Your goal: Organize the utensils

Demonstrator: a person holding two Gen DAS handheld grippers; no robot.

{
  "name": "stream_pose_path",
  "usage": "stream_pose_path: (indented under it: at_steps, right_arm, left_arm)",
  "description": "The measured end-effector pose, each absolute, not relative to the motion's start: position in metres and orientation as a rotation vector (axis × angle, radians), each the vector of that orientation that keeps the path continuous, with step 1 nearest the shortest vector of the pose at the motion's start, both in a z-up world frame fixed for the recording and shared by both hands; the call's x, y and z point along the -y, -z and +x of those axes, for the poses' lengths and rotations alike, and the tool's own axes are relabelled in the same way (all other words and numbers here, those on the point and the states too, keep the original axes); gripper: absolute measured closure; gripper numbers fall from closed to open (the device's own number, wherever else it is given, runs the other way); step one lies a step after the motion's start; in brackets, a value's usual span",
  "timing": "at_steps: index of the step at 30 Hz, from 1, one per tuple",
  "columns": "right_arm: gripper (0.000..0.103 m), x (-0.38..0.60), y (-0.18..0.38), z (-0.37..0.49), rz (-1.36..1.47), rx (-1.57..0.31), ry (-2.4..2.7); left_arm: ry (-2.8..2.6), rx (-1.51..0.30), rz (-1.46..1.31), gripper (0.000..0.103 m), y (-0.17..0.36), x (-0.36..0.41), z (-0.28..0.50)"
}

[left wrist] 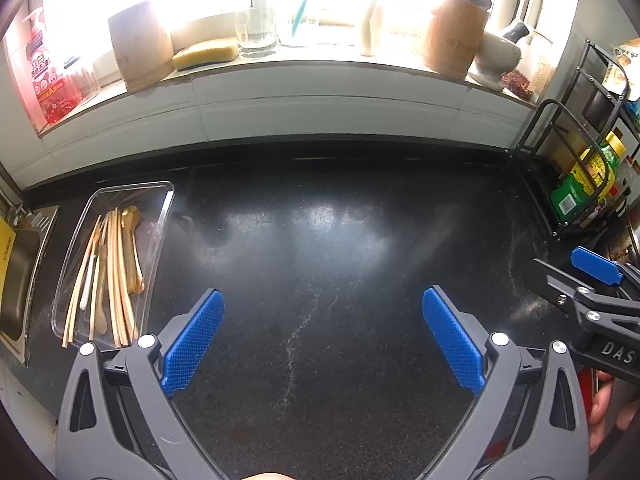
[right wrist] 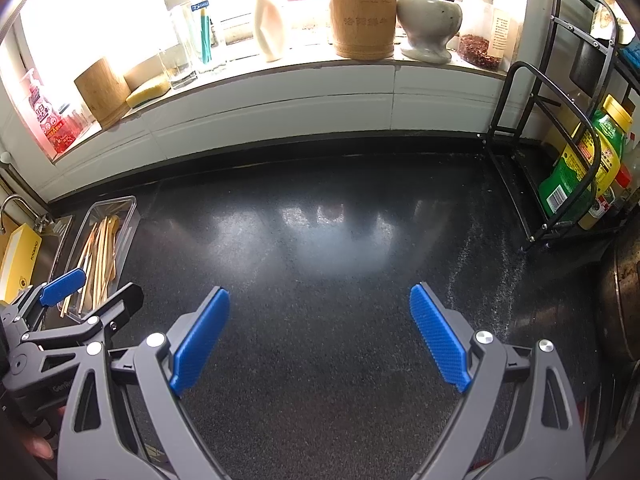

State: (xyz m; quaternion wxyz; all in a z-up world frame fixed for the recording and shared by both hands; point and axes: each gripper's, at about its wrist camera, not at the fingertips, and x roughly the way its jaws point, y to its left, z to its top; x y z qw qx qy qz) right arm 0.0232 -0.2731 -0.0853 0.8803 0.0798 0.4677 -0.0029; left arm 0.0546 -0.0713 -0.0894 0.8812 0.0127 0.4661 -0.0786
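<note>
In the left wrist view, the left gripper [left wrist: 323, 336] is held over the black countertop [left wrist: 320, 240] with its two blue pads spread wide, and nothing is between them. To the left of it a clear plastic tray [left wrist: 162, 216] lies on the counter, just beside the steel sink [left wrist: 20, 276]. Inside the tray lie the utensils: wooden chopsticks [left wrist: 114, 276], a golden spoon [left wrist: 134, 240] and one white piece [left wrist: 88, 284] that I cannot identify; some chopstick ends reach over the near rim of the tray. At the right edge, the right gripper [left wrist: 576, 276] is seen from the side, and here only one blue pad of it shows. On the windowsill behind stand a wooden cylinder [left wrist: 138, 46], a yellow sponge [left wrist: 206, 54], a glass [left wrist: 256, 30] and a red soap bottle [left wrist: 48, 76]. In the right wrist view, the right gripper [right wrist: 320, 332] is also released, its pads far apart and empty above the bare counter [right wrist: 340, 240]. The left gripper [right wrist: 92, 292] appears at the left side, in front of the near end of the tray [right wrist: 130, 210], where the chopsticks [right wrist: 100, 252] are visible. On the sill there are a wooden holder [right wrist: 362, 16] and a stone mortar with a pestle [right wrist: 430, 26], and a white bottle [right wrist: 268, 20]. At the right a black wire rack [right wrist: 540, 92] holds a green and yellow bottle [right wrist: 580, 168]. Fingers of a hand [right wrist: 38, 446] show at the lower left corner.
</note>
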Motion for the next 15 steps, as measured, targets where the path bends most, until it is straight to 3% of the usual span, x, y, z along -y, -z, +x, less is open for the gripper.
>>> stream_pose_path:
  at_steps: [15]
  right_arm:
    - [0.014,0.270,0.078,0.012,0.171,-0.958,-0.001]
  left_arm:
    - [0.159,-0.991,0.036,0.006,0.089,0.067,0.047]
